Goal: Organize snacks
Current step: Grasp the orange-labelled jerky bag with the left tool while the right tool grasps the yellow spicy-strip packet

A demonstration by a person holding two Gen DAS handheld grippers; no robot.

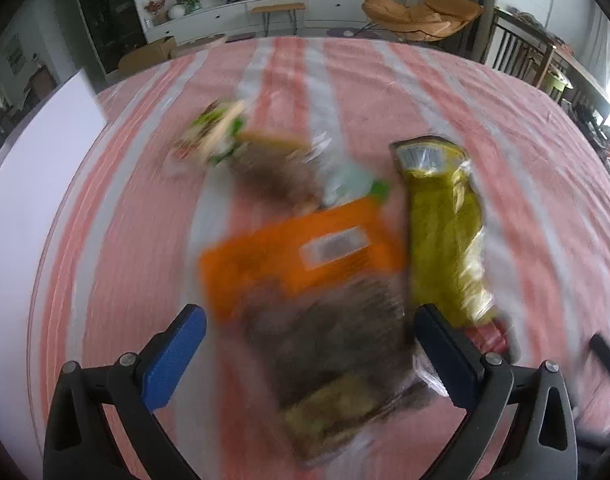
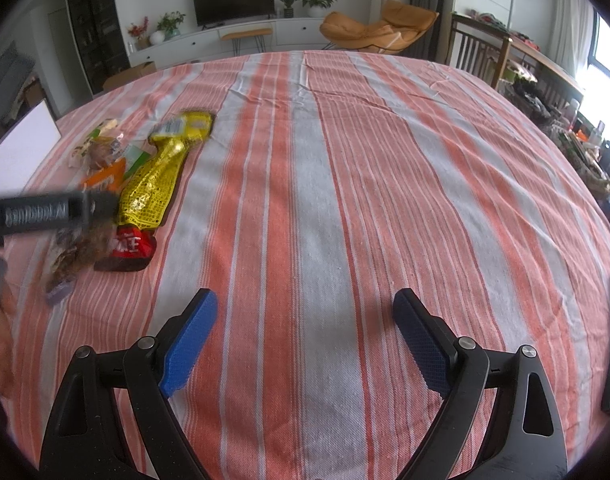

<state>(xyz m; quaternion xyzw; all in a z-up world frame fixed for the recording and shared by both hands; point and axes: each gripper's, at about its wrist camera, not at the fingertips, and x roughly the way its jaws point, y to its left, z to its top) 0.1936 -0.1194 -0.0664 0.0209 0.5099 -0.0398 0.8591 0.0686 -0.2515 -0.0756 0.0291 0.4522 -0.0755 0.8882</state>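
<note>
Both grippers gape wide, gripping nothing, over the striped cloth [image 2: 325, 184].
Left gripper [image 1: 311, 330] straddles a blurred, seemingly brown packet [image 1: 333, 344]; orange packet [image 1: 301, 252] just ahead, yellow bag [image 1: 445, 232] ahead-right. Right gripper [image 2: 307, 312] sees only bare cloth ahead, snacks far left.

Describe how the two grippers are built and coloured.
Both match. The left gripper and right gripper each have black triangular-cutout arms joined by round silver pivot bolts, ending in flat rectangular fingers faced with textured blue pads. No cables show. In the right view, the left tool's black body carries blurred white lettering.
</note>
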